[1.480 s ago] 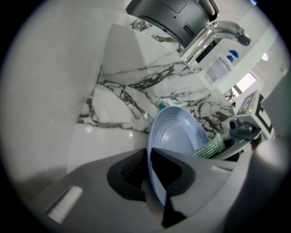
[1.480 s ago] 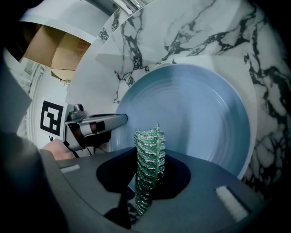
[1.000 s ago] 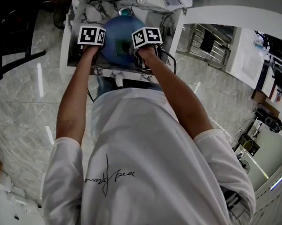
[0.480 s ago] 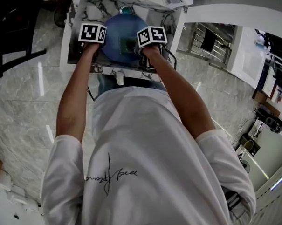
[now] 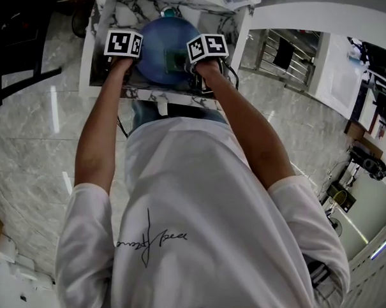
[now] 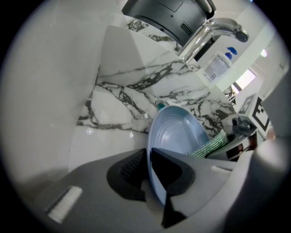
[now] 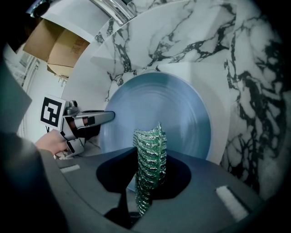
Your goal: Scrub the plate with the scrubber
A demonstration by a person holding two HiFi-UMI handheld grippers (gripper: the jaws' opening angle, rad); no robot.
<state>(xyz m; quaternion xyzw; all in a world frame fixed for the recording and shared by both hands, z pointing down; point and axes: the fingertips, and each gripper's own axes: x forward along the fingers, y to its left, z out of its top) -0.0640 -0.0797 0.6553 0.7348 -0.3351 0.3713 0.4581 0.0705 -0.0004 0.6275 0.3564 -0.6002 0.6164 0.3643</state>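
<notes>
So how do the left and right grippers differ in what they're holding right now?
The left gripper clamps the rim of the blue plate, a smooth disc held on edge; the right gripper pinches the green scrubber, a thin mesh strip standing upright. The left gripper sits at the plate's edge; the right gripper faces its inner surface. Both are shut, over the marble sink.

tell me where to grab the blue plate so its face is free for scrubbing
Its rim, edge-on from the left, as the left gripper does: one jaw on each face. The plate stands tilted in the sink, so only the thin rim fits between jaws, and the hollow face is left open to the scrubber in the right gripper.
</notes>
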